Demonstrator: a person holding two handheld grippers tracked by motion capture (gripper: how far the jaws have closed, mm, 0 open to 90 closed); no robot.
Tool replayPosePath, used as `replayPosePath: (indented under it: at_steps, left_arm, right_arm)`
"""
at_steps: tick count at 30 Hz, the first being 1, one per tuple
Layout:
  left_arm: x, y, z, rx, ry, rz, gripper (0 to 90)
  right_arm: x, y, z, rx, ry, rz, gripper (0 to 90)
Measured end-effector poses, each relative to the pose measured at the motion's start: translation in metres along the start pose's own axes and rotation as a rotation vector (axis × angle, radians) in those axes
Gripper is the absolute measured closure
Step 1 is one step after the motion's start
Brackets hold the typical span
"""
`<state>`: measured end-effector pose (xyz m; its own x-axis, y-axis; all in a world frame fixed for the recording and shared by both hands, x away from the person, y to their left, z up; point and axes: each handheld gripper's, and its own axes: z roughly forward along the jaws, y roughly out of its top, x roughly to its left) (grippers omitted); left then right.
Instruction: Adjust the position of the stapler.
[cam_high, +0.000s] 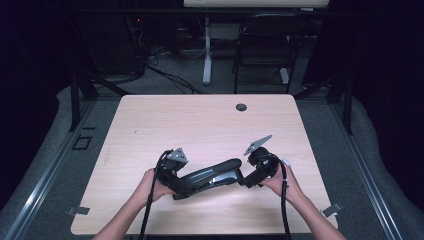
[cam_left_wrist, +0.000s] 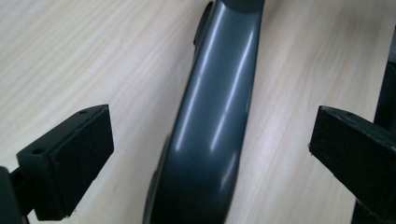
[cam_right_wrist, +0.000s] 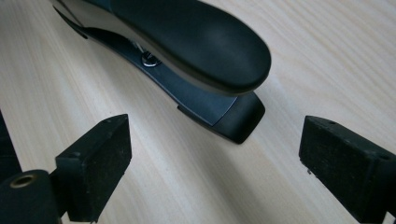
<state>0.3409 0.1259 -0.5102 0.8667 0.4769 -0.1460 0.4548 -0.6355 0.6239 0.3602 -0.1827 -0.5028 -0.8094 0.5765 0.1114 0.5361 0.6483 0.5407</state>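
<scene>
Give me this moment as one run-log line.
stapler flat on table | left claw open, straddling stapler body, pads clear | right claw open, facing stapler nose, not touching

A light wooden table (cam_high: 210, 125) stands on grey carpet (cam_high: 45, 150) in a dim room. A round cable port (cam_high: 241, 107) sits near the table's far edge. Beyond the table stands a dark folding chair (cam_high: 263, 45), and left of the chair a white desk leg (cam_high: 206, 50). Black cables (cam_high: 170, 75) trail across the floor behind the table's far left corner. Darkness surrounds the table on both sides.
</scene>
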Motion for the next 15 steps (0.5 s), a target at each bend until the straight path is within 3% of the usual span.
replayPosePath:
  at_steps: [3, 8, 11, 14, 15]
  left_arm:
    - [-0.002, -0.007, 0.000, 0.024, 0.013, -0.004, 0.3]
    - [-0.003, -0.013, 0.000, 0.028, 0.000, -0.023, 1.4]
    - [-0.005, -0.018, 0.002, 0.054, 0.005, -0.008, 16.1]
    - [-0.004, -0.021, 0.003, 0.065, 0.013, -0.011, 15.7]
    - [-0.002, -0.023, 0.002, 0.063, 0.014, -0.020, 18.9]
  right_arm:
    - [-0.001, 0.005, 0.000, -0.015, -0.008, -0.012, 9.3]
    - [0.003, 0.015, 0.000, -0.044, -0.007, -0.019, 13.1]
    - [0.005, 0.018, 0.003, -0.034, -0.010, -0.031, 20.9]
    - [0.004, 0.018, 0.004, -0.037, 0.007, -0.029, 22.5]
    - [0.003, 0.019, 0.004, -0.038, -0.014, -0.034, 23.7]
